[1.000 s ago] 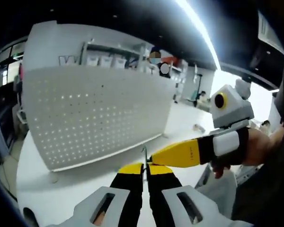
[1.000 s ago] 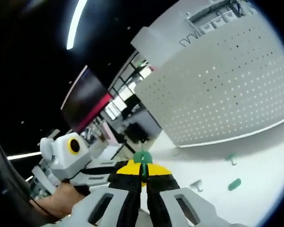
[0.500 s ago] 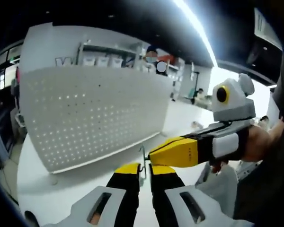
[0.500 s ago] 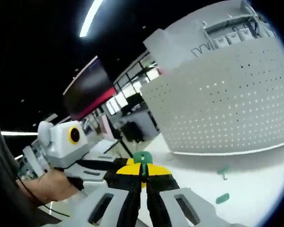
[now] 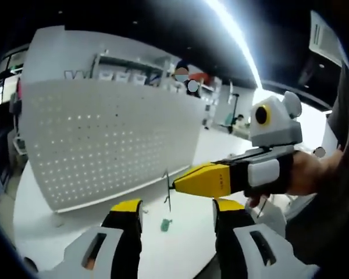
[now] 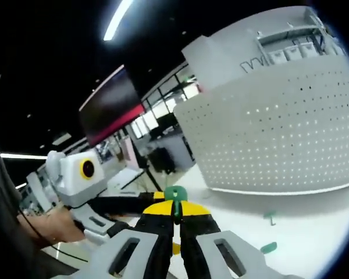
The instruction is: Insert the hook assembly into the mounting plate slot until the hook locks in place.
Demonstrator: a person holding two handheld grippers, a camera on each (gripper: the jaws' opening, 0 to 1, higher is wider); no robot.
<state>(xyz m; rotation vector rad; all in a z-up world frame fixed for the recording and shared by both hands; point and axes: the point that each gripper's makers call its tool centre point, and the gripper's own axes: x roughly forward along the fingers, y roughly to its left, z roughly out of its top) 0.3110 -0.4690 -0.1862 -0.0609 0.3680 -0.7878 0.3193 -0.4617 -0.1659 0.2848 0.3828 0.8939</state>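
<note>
Right tool (image 6: 175,216) pinches the green-capped hook (image 6: 175,196) (left tool (image 5: 177,208) gapes wide), carry to pegboard (image 6: 279,139) next.

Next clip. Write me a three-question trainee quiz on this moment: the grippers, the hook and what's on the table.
1. True or false: the left gripper has its jaws open.
2. Which gripper holds the hook? A. left gripper B. right gripper C. neither
3. Fill in: in the right gripper view, ___ loose green pieces lie on the table in front of the perforated panel.
Key: 1 true; 2 B; 3 two.
</note>
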